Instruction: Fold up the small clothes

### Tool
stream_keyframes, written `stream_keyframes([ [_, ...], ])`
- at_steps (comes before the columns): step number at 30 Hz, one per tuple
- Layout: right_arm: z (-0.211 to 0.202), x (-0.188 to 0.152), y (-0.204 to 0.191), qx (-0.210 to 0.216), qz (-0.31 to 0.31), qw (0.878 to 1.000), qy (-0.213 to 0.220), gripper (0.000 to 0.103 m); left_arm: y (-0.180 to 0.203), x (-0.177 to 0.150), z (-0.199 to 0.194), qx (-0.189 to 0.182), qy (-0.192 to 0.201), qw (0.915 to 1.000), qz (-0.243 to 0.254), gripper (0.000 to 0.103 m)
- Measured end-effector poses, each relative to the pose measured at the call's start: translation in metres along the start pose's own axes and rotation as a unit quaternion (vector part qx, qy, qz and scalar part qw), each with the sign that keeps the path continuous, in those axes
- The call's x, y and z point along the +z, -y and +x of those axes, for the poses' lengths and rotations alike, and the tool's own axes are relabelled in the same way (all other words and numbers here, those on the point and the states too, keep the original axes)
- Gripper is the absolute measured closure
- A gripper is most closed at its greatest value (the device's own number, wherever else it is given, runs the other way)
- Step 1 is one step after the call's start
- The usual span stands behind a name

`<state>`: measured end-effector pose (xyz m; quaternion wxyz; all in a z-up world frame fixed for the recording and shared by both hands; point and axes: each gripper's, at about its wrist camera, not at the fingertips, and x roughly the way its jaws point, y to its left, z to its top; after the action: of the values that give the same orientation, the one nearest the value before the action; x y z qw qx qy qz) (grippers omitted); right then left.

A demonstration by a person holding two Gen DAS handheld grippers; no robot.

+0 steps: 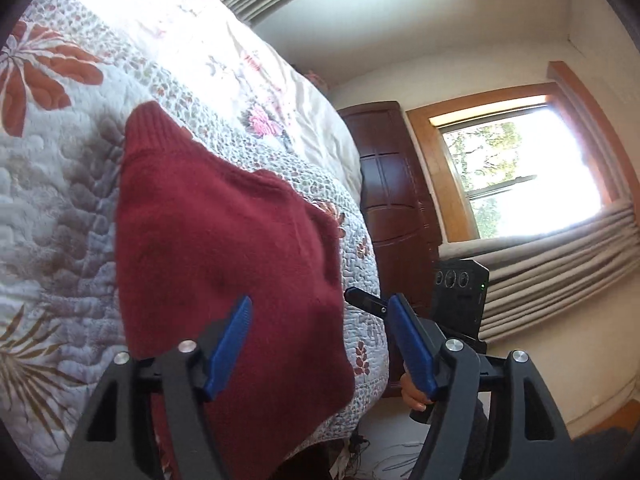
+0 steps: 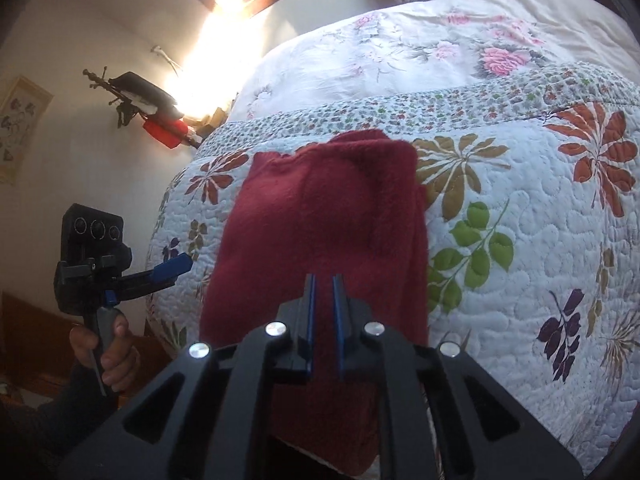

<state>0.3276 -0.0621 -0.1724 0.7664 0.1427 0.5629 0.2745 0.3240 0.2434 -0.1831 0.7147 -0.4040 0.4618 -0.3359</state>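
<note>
Right gripper (image 2: 324,280) nearly closed above red sweater (image 2: 320,216); left gripper (image 1: 320,316) spread.

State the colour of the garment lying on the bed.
Dark red sweater, plain with no pattern; the right wrist view shows it best.

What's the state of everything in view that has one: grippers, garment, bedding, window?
left gripper: open, nothing between its fingers.
right gripper: fingers nearly together, narrow gap, over the garment; grip not clear.
red sweater: partly folded, lying on the quilt, near end hanging over the bed edge.
quilt: spread flat on the bed.
curtain: drawn aside.
window: uncovered, bright.
</note>
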Motion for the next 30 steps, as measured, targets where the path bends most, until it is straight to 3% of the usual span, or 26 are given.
stream_keyframes([
  [2,0.014,-0.013,-0.004,-0.011,-0.008,1.0,-0.023,0.094,-0.013,-0.01,0.009,0.011,-0.024,0.9996,-0.01,0.03],
  [4,0.029,-0.02,0.003,-0.043,-0.006,0.998,-0.038,0.103,-0.031,-0.019,0.025,0.014,-0.043,0.9986,-0.027,0.03],
  [5,0.031,-0.021,0.009,-0.057,0.001,0.998,-0.036,0.103,-0.034,-0.021,0.032,0.017,-0.047,0.9985,-0.022,0.03],
  [7,0.02,-0.021,0.018,-0.055,0.036,0.998,-0.02,0.103,-0.034,-0.023,0.042,0.021,-0.047,0.9985,-0.018,0.03],
  [9,-0.001,-0.023,0.019,-0.054,0.049,0.997,0.001,0.094,-0.028,-0.022,0.045,0.026,-0.046,0.9986,-0.01,0.029],
  [11,-0.018,-0.032,0.025,-0.044,0.07,0.997,0.007,0.093,-0.028,-0.025,0.04,0.021,-0.037,0.9989,-0.017,0.029],
  [12,-0.025,-0.039,0.029,-0.038,0.081,0.996,0.006,0.086,-0.03,-0.026,0.037,0.018,-0.031,0.9991,-0.022,0.029],
  [13,-0.03,-0.045,0.032,-0.031,0.092,0.995,0.003,0.07,-0.033,-0.028,0.035,0.016,-0.026,0.9991,-0.028,0.029],
  [15,-0.034,-0.061,0.038,-0.01,0.107,0.994,-0.004,0.053,-0.035,-0.03,0.038,0.019,-0.019,0.999,-0.036,0.029],
  [17,-0.025,-0.072,0.042,0.002,0.114,0.993,-0.028,0.048,-0.03,-0.031,0.043,0.034,-0.016,0.999,-0.024,0.028],
  [18,-0.017,-0.076,0.044,0.013,0.118,0.992,-0.044,0.049,-0.027,-0.034,0.044,0.04,-0.015,0.9989,-0.02,0.027],
  [20,0.002,-0.081,0.046,0.054,0.11,0.989,-0.087,0.097,-0.025,-0.034,0.044,0.046,-0.012,0.9986,-0.023,0.027],
  [22,0.006,-0.078,0.047,0.015,0.081,0.992,-0.092,0.098,-0.023,-0.035,0.043,0.052,-0.01,0.9982,-0.027,0.027],
  [26,-0.016,-0.069,0.063,0.017,0.095,0.993,-0.063,0.099,-0.009,-0.042,0.051,0.076,-0.003,0.9969,-0.016,0.027],
  [30,0.011,-0.073,0.063,0.004,0.076,0.992,-0.101,0.096,0.0,-0.05,0.036,0.098,0.031,0.9944,-0.023,0.027],
])
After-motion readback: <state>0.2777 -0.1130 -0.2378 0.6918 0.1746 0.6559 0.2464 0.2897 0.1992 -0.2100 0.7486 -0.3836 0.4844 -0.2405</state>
